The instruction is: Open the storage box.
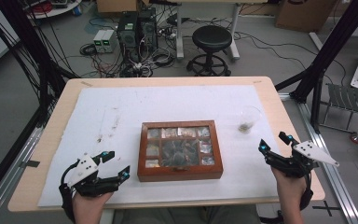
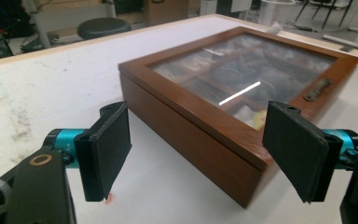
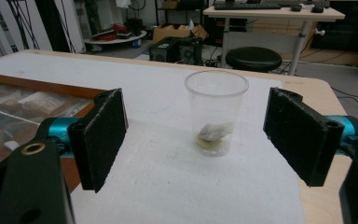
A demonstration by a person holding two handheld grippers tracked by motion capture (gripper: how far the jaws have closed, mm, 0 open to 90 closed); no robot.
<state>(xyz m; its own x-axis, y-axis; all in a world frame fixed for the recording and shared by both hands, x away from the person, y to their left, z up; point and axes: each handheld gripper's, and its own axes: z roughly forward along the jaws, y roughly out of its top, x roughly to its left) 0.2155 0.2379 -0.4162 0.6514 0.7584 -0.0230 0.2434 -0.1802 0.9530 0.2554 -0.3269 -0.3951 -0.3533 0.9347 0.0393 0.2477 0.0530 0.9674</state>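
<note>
A brown wooden box [image 1: 181, 150] with a glass lid lies shut in the middle of the white sheet; several compartments with small packets show through the glass. My left gripper [image 1: 115, 164] hovers near the table's front left, open and empty, aimed at the box's near left corner [image 2: 242, 154]. My right gripper [image 1: 276, 143] is at the front right, also open and empty. Ahead of it stands a clear plastic cup [image 3: 216, 112] with a small grey lump at its bottom, also seen at the sheet's right [image 1: 248, 119].
The white sheet [image 1: 121, 116] covers most of the wooden table [image 1: 60, 112]. Beyond the far edge stand a black stool [image 1: 210, 49] and computer towers with cables [image 1: 137, 32]. Black frame posts [image 1: 328, 51] flank the table.
</note>
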